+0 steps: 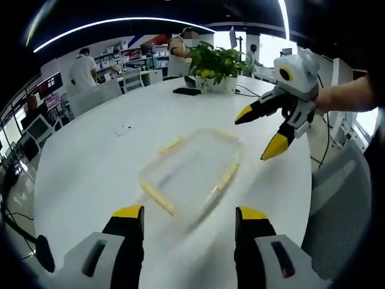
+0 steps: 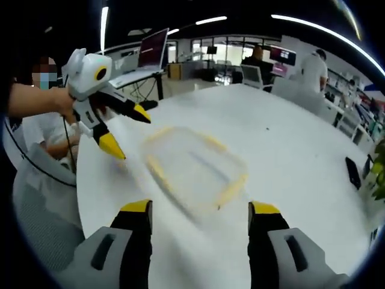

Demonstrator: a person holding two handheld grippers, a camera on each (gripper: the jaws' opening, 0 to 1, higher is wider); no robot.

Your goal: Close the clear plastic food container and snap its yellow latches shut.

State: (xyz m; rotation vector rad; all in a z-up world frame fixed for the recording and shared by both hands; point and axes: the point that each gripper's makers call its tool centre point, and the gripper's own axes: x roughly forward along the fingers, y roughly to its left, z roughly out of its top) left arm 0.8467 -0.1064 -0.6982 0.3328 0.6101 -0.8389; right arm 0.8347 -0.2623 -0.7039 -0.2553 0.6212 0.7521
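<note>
Clear plastic food container resting on the white round table, straight ahead of the left claw and centred between its spread, empty jaws. Motion-blurred, so impossible to tell whether the lid is seated or the yellow latches are down; yellow strips visible along all four edges. Long axis running diagonally away from the left claw, near corner toward its left jaw, far corner toward the right-hand side.

Right claw seen in the left gripper view beyond the container's far right corner, raised off the table, jaws parted and holding nothing, tips angled down toward the box. In the right gripper view the same box lying just ahead of the right claw, own jaws wide apart and empty, with the left claw hovering past its far left edge, likewise agape.

Both claws near and apart from the container, on opposite sides, neither touching. By judgement, closing not begun: next move a descent from either side onto the rim, then pressing on each latch.

Potted green plant and a dark phone well beyond, at the table's far side.
</note>
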